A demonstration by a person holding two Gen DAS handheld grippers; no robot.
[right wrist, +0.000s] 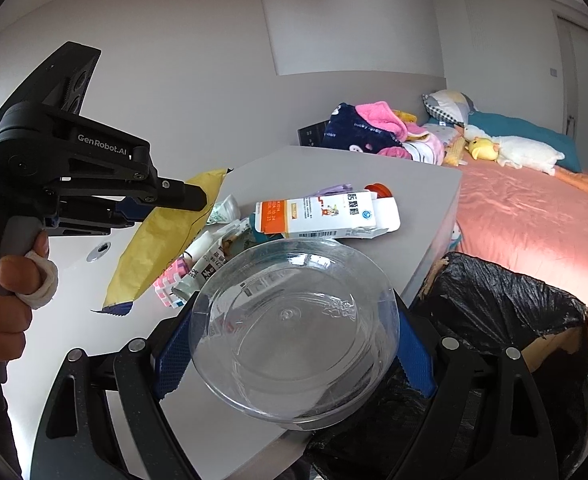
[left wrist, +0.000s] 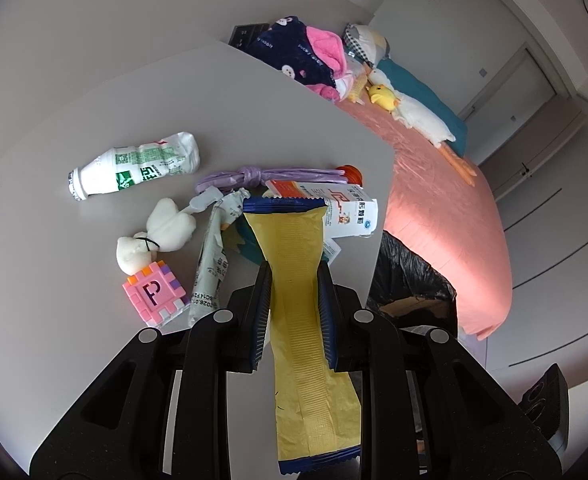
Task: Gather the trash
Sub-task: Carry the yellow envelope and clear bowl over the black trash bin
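Note:
My left gripper (left wrist: 293,280) is shut on a yellow snack wrapper (left wrist: 298,320) with blue ends, held above the white table (left wrist: 74,360); it also shows in the right wrist view (right wrist: 162,240). My right gripper (right wrist: 294,344) is shut on a clear plastic cup (right wrist: 294,332), held at the table's edge beside the black-lined trash bin (right wrist: 506,320). On the table lie a white drink bottle (left wrist: 134,168), a white and orange carton (left wrist: 334,208), a grey-green sachet (left wrist: 212,268) and a knotted purple bag (left wrist: 254,178).
A pink block toy (left wrist: 154,294) and white plush pieces (left wrist: 166,224) lie on the table. The bin (left wrist: 410,280) stands between the table and a bed with a pink cover (left wrist: 446,208), clothes and plush toys.

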